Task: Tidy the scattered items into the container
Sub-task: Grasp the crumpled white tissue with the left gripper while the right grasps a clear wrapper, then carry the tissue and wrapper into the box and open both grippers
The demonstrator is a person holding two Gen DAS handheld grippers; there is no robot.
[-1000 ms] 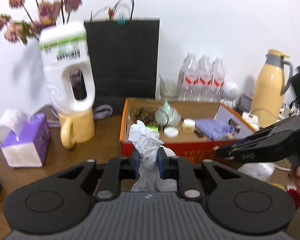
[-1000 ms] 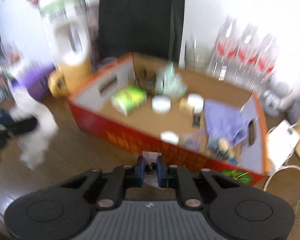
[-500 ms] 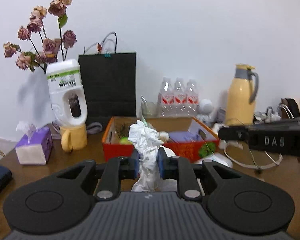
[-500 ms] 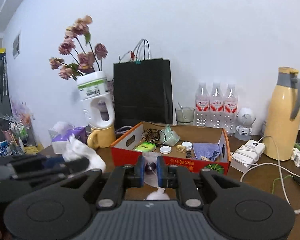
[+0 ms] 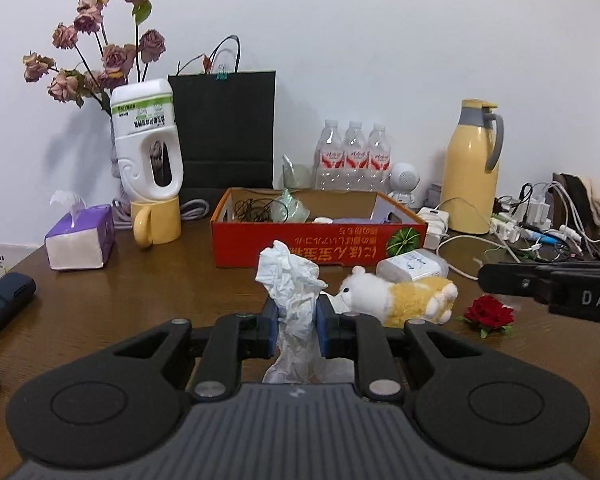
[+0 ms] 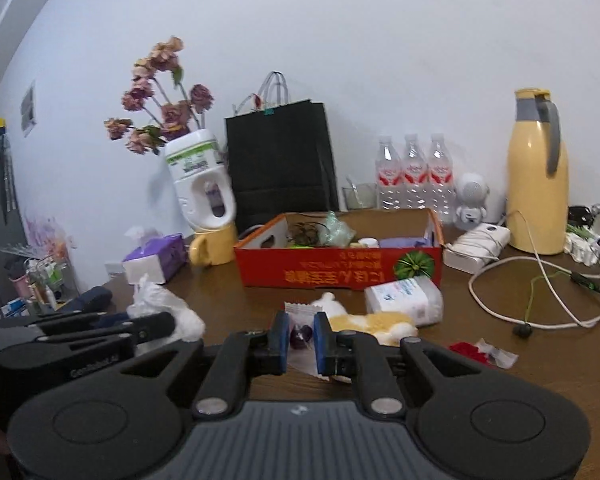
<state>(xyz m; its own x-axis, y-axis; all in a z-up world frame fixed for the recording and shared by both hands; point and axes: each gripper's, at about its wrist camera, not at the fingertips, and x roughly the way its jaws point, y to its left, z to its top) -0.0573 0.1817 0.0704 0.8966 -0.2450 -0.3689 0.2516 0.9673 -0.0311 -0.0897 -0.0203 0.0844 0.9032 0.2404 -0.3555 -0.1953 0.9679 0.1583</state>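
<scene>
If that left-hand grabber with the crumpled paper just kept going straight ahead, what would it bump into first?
Most likely the red cardboard box: the left gripper, shut on the crumpled paper, points at its front wall. The plush toy lies just right of that line; depth is unclear.

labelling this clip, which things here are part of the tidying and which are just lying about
Part of the job:
crumpled tissue in the left tool
snack packet in the right tool
plush toy
red cardboard box

Lying about:
yellow thermos
black paper bag
water bottles
</scene>
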